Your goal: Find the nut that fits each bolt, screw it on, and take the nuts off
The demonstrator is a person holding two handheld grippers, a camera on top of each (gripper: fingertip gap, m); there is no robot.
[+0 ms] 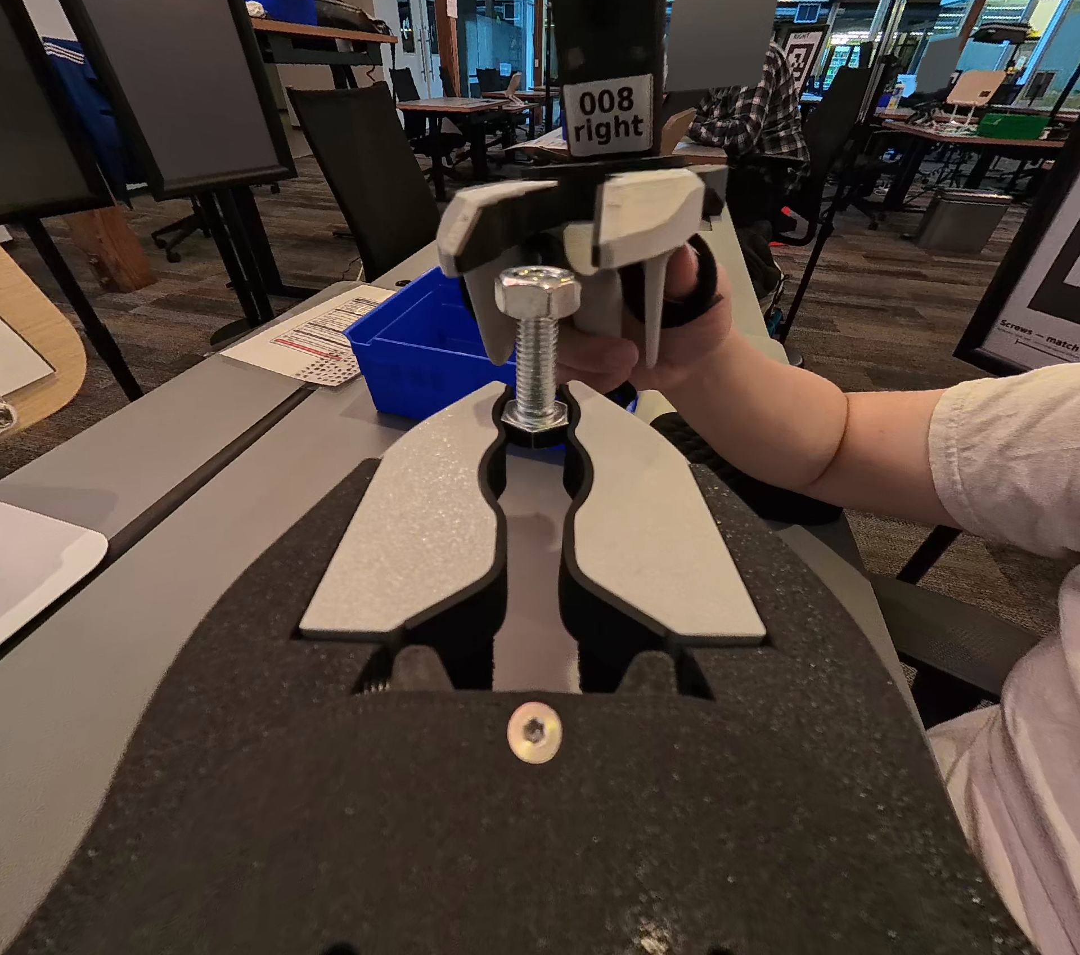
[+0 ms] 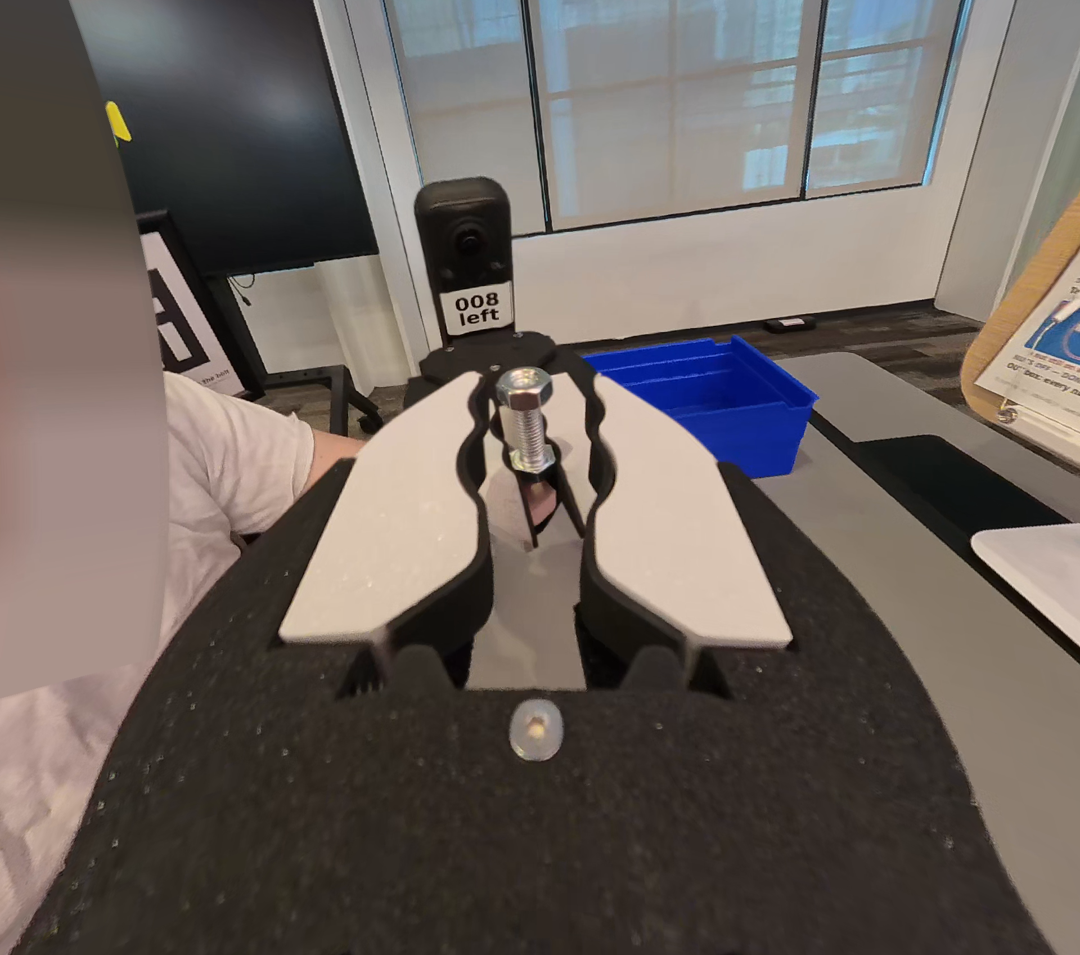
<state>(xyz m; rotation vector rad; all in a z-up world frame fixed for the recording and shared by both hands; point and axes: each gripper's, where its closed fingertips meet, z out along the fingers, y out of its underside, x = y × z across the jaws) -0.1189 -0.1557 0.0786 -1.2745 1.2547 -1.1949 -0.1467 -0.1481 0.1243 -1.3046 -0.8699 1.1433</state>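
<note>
Between the two claws above the grey table [image 1: 175, 459], the bolt [image 1: 536, 342] stands upright — left claw [image 1: 535, 421] clamped on the nut [image 1: 535, 415], right claw [image 2: 535, 401] parted around the head at twelve o'clock — so a loose pinch could drop the bolt.

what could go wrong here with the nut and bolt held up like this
1. The left gripper pinches the nut only at its jaw tips, so twisting could pop it out.
2. The right gripper is not visibly clamped on the bolt, which may tilt.
3. Anything dropped may miss the bin.
</note>
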